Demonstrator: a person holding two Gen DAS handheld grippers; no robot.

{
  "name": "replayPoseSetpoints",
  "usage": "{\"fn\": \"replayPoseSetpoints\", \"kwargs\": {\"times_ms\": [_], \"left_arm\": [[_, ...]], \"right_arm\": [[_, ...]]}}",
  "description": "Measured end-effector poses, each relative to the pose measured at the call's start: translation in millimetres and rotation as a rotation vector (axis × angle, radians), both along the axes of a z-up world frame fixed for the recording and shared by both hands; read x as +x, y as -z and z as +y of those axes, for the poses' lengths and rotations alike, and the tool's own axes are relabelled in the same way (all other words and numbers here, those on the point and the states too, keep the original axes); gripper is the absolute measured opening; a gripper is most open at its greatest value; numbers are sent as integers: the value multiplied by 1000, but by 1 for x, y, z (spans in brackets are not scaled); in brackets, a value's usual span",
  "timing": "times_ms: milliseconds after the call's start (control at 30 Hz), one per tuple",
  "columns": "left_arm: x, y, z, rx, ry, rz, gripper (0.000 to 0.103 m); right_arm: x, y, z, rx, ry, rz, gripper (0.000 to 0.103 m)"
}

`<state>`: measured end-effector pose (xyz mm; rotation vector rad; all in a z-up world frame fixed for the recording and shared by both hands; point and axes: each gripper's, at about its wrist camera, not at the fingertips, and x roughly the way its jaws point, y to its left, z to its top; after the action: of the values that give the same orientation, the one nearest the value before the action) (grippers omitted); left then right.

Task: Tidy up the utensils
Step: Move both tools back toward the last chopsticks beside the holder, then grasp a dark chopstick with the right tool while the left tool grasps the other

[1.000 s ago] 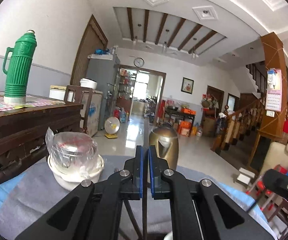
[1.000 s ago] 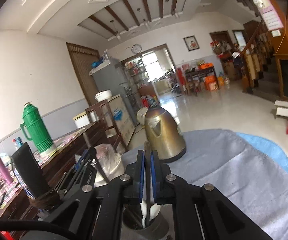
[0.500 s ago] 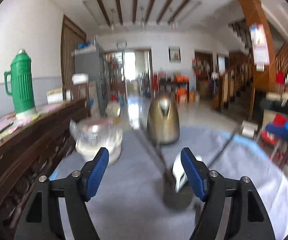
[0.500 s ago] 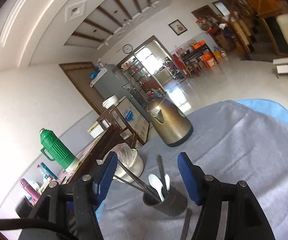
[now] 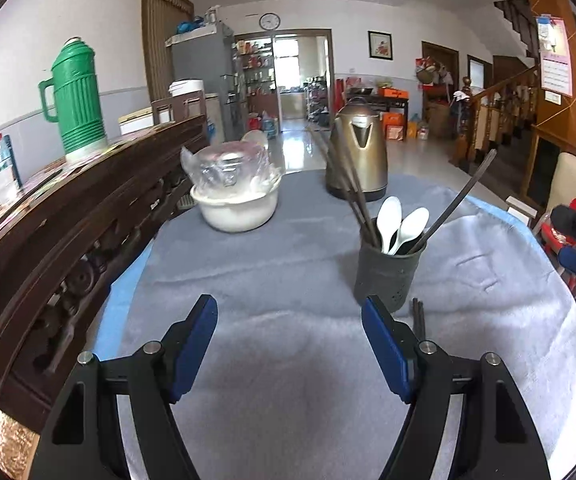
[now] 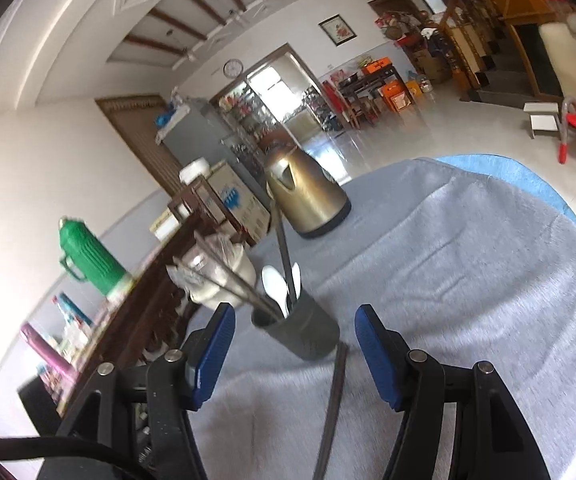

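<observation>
A dark grey utensil holder [image 5: 389, 272] stands on the grey table cloth [image 5: 288, 344]. It holds two white spoons [image 5: 399, 226] and several dark chopsticks [image 5: 350, 184]. A pair of dark chopsticks [image 5: 418, 316] lies on the cloth just in front of the holder. My left gripper [image 5: 290, 346] is open and empty, near and left of the holder. In the right wrist view the holder [image 6: 302, 330] stands just beyond my open, empty right gripper [image 6: 292, 354], and the loose chopsticks [image 6: 334, 396] lie between its fingers.
A gold kettle [image 5: 358, 152] and a white bowl with a plastic-wrapped jar [image 5: 234, 196] stand at the table's far side. A dark wooden sideboard [image 5: 68, 216] with a green thermos [image 5: 76, 96] runs along the left. The table edge drops off at right.
Both grippers opened, letting go of the utensils they held over the holder, and drew back towards me. The spoons and chopsticks now stand in the holder.
</observation>
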<state>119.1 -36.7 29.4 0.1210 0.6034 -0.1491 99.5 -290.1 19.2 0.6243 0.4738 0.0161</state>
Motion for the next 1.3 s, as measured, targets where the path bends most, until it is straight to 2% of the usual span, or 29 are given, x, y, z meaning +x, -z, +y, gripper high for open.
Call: {"fn": "replayPoseSetpoints", "kwargs": {"times_ms": [133,267,367,767,1300], "left_arm": [[-1,5,7,17,-33,27,75],[-1,12,10,32,-55,64,75],[-1,17,11,37,-57,90,75],[-9,29,-15,71,26,136,75],[-9,48,-59,154,100,193,75]], "right_arm": [[-2,10,13,-23,-26,32,65],[-1,16,22,-51,-50,64,49],[-1,20,26,-63,-64,87,42],[-4,33,17,-83,-46,124,42],[0,58,-13,-21,-22,170,42]]}}
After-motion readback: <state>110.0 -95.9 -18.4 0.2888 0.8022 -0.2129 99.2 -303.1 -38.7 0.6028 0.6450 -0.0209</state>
